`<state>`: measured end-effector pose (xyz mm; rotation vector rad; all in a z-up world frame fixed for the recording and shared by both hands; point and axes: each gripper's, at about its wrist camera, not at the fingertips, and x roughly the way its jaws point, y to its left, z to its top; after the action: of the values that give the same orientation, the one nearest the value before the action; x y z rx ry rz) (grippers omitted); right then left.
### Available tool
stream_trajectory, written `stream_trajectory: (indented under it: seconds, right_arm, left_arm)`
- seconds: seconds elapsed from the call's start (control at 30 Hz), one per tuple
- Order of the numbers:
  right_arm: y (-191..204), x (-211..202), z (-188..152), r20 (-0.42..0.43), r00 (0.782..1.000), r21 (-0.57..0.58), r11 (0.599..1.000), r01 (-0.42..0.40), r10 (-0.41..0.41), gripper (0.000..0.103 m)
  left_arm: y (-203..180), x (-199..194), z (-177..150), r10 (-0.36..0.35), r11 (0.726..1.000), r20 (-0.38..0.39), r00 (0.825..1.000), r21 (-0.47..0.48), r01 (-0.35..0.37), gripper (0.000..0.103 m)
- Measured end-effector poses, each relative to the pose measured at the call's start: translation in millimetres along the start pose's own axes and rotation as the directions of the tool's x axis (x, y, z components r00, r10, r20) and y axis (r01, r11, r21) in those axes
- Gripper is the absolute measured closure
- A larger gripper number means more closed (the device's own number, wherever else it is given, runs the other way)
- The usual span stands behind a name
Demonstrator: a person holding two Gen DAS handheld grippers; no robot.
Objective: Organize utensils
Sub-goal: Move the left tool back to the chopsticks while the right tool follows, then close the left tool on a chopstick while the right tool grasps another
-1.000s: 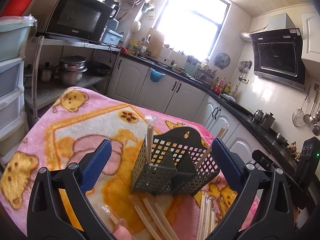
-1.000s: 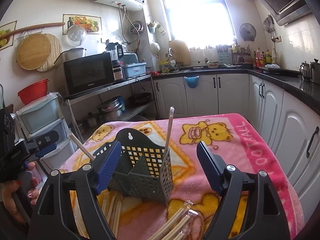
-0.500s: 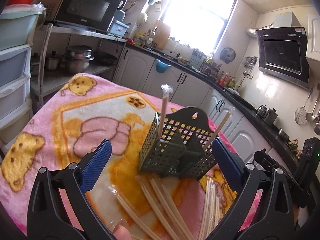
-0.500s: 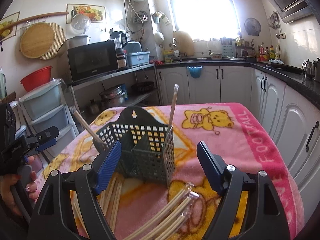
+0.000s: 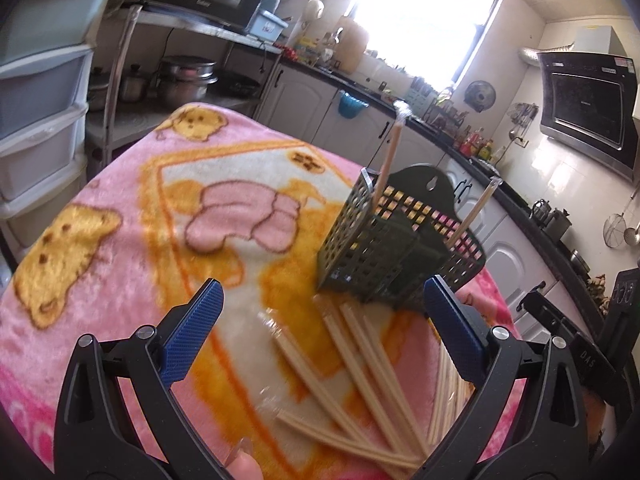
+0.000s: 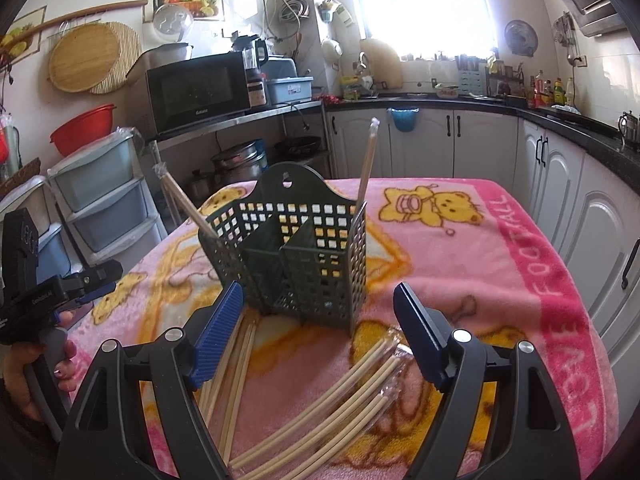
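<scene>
a pink cartoon blanket (image 6: 460, 264) is spread over the table, likely as a soft non-slip work surface, and everything for the task is laid on it. the dark green perforated utensil holder (image 6: 304, 256) is stood upright near the middle of the blanket, its tall hanging tab at the back, so its compartments are open to the top for loading. two wrapped chopstick pairs are already stood in it: one (image 6: 366, 160) in the right-hand corner as the right wrist view shows it, nearly upright, and one (image 6: 182, 200) leaned out over the opposite side. the rest is left loose on the blanket just in front of the holder: a fan of pale chopsticks (image 6: 340, 408) under the right gripper, some still in clear sleeves, and a straighter bundle (image 6: 232, 364) beside it. in the left wrist view the loose sticks (image 5: 360, 364) are seen splayed between the fingers, slightly blurred.

the left gripper (image 5: 320, 328) is held wide open, nothing between its blue pads, angled down over the loose sticks, judged to be lined up for a pick. the right gripper (image 6: 318, 332) is likewise held well open and empty, pointed down at the fan of sticks with the holder just beyond. neither is touching anything as far as can be told. task is judged early: two pairs in, most still out.
</scene>
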<state>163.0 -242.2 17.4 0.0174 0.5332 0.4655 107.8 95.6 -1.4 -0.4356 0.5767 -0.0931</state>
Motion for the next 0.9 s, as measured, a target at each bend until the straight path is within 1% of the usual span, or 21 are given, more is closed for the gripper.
stream_trajectory:
  seconds: [0.17, 0.4, 0.5, 0.53, 0.57, 0.6, 0.63, 0.67, 0.73, 0.83, 0.9]
  right_arm:
    - [2, 4, -7, -0.034, 0.999, -0.005, 1.0, -0.009, 0.009, 0.028]
    - [-5, 19, -18, -0.109, 0.994, 0.004, 1.0, 0.002, -0.002, 0.028]
    - [-12, 29, -22, -0.144, 0.99, 0.014, 1.0, 0.007, -0.004, 0.031]
    - [-15, 33, -23, -0.155, 0.988, 0.016, 1.0, 0.008, -0.005, 0.033]
    - [-18, 37, -24, -0.165, 0.986, 0.02, 1.0, 0.008, -0.005, 0.034]
    - [-21, 41, -26, -0.18, 0.984, 0.023, 1.0, 0.014, -0.009, 0.035]
    - [-25, 46, -27, -0.194, 0.981, 0.022, 1.0, 0.019, -0.014, 0.036]
    - [-28, 49, -28, -0.203, 0.979, 0.023, 0.999, 0.021, -0.016, 0.037]
    - [-34, 57, -28, -0.225, 0.974, 0.024, 0.999, 0.036, -0.029, 0.039]
    - [-45, 71, -30, -0.262, 0.965, 0.029, 0.999, 0.042, -0.033, 0.041]
    - [-52, 80, -31, -0.289, 0.957, 0.037, 0.998, 0.046, -0.033, 0.043]
  left_arm:
    - [12, 0, -12, 0.017, 0.999, -0.038, 0.999, -0.027, -0.018, 0.011]
    - [22, 5, -28, 0.03, 0.999, -0.108, 0.994, -0.02, -0.032, 0.011]
    - [26, 8, -36, 0.015, 0.999, -0.149, 0.989, -0.033, -0.021, 0.012]
    - [27, 9, -39, 0.02, 0.999, -0.159, 0.987, -0.034, -0.026, 0.018]
    - [28, 10, -41, 0.021, 0.999, -0.169, 0.985, -0.037, -0.028, 0.022]
    - [31, 12, -44, 0.006, 0.998, -0.187, 0.982, -0.053, -0.017, 0.028]
    - [32, 13, -47, -0.004, 0.998, -0.2, 0.98, -0.065, -0.01, 0.031]
    - [33, 14, -50, -0.008, 0.997, -0.213, 0.977, -0.07, -0.007, 0.033]
    - [34, 15, -56, -0.008, 0.998, -0.231, 0.973, -0.068, -0.008, 0.04]
    - [36, 14, -65, -0.039, 0.995, -0.255, 0.966, -0.097, 0.015, 0.045]
    - [35, 16, -70, -0.034, 0.996, -0.27, 0.962, -0.091, 0.01, 0.048]
